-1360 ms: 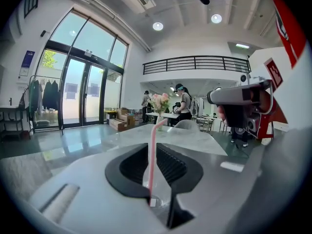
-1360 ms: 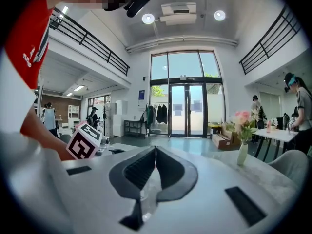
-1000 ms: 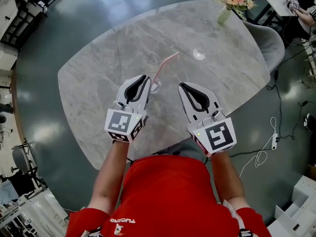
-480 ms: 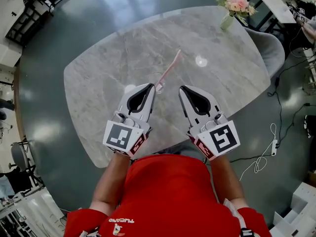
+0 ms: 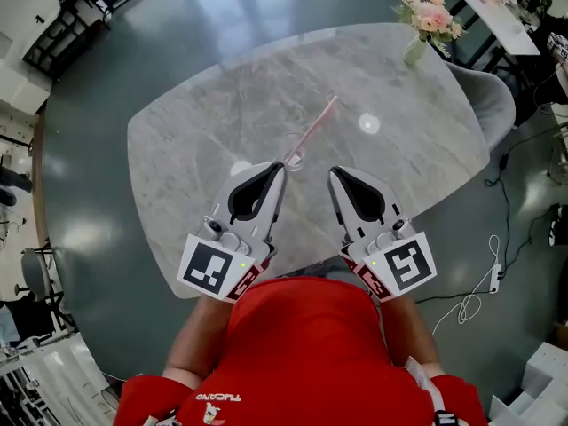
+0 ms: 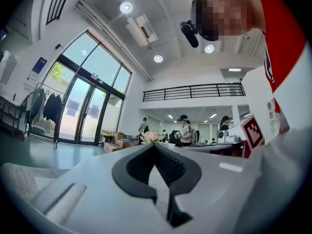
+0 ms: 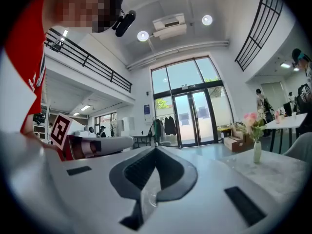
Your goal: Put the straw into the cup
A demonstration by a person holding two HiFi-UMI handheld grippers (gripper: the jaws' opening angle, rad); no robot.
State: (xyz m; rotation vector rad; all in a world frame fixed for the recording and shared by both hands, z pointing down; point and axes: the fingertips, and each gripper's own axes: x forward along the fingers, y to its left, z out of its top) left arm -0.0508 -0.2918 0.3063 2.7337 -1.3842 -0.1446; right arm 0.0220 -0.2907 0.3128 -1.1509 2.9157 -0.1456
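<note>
A pink straw leans tilted out of a small clear cup on the grey marble table. My left gripper is shut and empty, with its tip just short of the cup on the near left. The right gripper is also shut and empty, a little to the right of the cup and apart from it. In the left gripper view the jaws meet at the tip with nothing between them. The right gripper view shows the same.
A vase of pink flowers stands at the table's far right edge, also seen in the right gripper view. A grey chair sits beyond that edge. Cables lie on the floor at the right.
Both grippers have drawn back a little toward the person's body. The straw stays leaning in the cup.
</note>
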